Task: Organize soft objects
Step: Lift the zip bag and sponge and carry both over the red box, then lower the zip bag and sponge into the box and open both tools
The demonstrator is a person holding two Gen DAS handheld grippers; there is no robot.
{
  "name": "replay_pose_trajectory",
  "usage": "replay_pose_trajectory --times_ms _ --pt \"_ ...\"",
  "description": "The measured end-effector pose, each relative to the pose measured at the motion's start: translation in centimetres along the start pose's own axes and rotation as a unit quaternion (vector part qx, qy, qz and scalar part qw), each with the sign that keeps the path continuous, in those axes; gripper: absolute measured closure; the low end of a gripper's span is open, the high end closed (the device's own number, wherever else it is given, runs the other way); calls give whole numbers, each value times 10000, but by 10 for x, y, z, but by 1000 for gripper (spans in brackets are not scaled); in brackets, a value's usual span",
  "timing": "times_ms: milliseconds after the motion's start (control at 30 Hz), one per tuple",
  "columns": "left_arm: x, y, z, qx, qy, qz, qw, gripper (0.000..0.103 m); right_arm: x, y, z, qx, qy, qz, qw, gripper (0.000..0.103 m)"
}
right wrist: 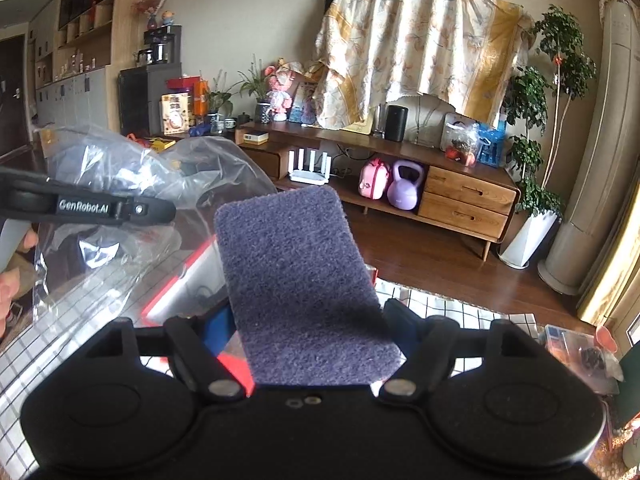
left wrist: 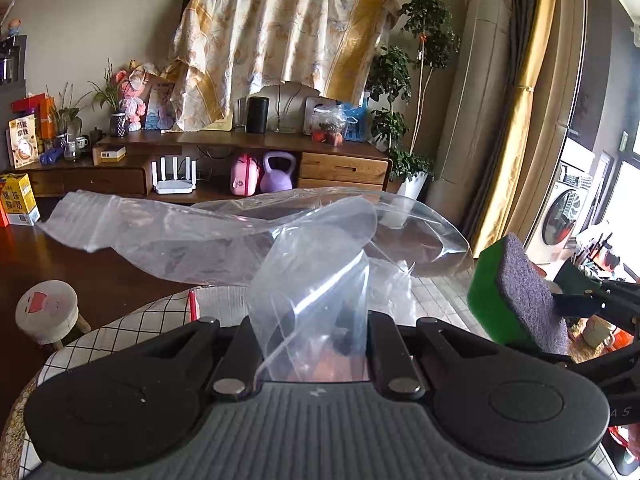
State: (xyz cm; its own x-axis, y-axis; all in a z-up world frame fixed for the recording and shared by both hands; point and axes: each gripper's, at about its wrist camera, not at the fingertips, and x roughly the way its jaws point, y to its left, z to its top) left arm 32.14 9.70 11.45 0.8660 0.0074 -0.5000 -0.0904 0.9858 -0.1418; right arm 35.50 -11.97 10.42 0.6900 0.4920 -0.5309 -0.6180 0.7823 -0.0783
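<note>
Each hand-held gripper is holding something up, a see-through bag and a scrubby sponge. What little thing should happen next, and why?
Probably the right hand-held gripper should carry the sponge sideways toward the bag's mouth. The left hand-held gripper is shut on the clear plastic bag, which hangs crumpled in the air, and the sponge sits beside it, not inside yet.

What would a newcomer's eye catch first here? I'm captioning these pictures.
The clear plastic bag billowing above the table, pinched in the left tongs. Beside it, the right tongs grip a green sponge, purple scouring face up. Behind hangs a floral sheet.
</note>
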Motion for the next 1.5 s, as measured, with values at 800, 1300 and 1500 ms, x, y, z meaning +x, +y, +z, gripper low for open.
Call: replay_pose_trajectory --times_ms 800,1300,1500 --pt "155 38 -25 -83 957 123 9953 91 149 -12 -9 250 817 -162 9962 25" --pt "201 45 -52 3 1800 110 9836 91 191 0 -33 -11 1326 -153 9911 25" --pt "208 42 -57 144 2020 141 9792 91 195 8 -36 -158 1342 -207 9906 25"
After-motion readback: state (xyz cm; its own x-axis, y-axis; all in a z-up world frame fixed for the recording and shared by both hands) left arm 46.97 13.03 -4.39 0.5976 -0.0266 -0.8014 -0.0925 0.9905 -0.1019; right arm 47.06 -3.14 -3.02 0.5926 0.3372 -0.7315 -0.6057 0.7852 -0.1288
